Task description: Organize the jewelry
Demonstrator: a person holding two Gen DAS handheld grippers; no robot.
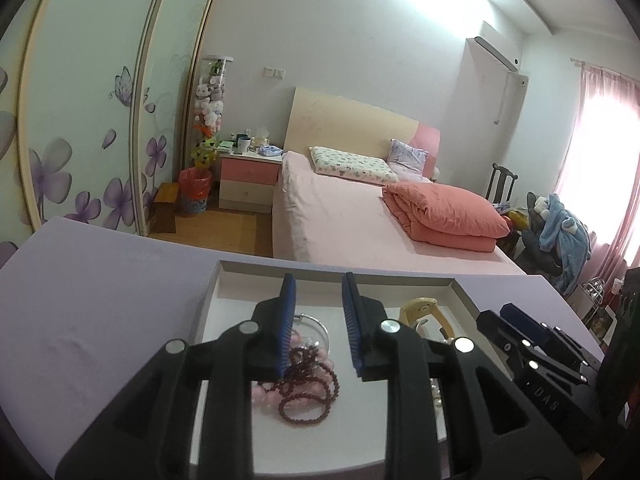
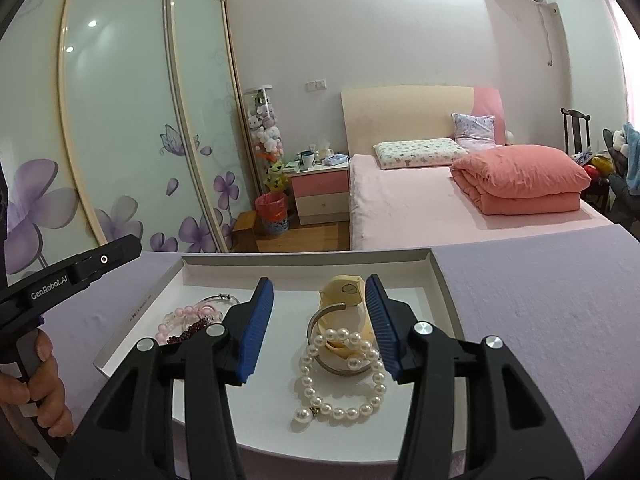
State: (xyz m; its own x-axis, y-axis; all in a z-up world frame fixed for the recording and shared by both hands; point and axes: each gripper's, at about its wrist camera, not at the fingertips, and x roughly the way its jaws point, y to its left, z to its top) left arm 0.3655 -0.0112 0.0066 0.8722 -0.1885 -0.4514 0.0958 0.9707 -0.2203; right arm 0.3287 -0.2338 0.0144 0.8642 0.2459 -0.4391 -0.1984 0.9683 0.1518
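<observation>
Shallow white cardboard tray (image 2: 442,280), low walls, sits on a matte lavender tabletop (image 2: 540,320) with a faintly grainy surface.

Left half of tray: dark red bead strand (image 1: 308,384), small round beads, coiled in loose loops; pink bead bracelet (image 2: 180,318), glossy, larger translucent beads, touching the red strand; thin silver bangle (image 2: 224,298), a plain metal hoop, lying against the pink beads.

Right half: pearl bracelet (image 2: 344,376), smooth white round pearls plus one bigger drop pearl on a small gold cap, lying in an open loop. It overlaps a brushed metal cuff (image 2: 324,344), open C shape. Pale yellow watch (image 2: 346,294), rounded soft-looking case and strap, sits just behind and partly in the cuff.

Left gripper (image 1: 318,320): black plastic arms, ribbed blue pads, pitched down over the red strand. Jaws slightly apart, pads gripping nothing; strand lies below the gap.

Right gripper (image 2: 320,320): same build, pitched down over the pearls and cuff. Jaws spread wider, flanking watch and cuff without touching; nothing grasped.

Person's hand (image 2: 36,376) is wrapped around the left gripper's handle at the right-wrist view's left edge.
</observation>
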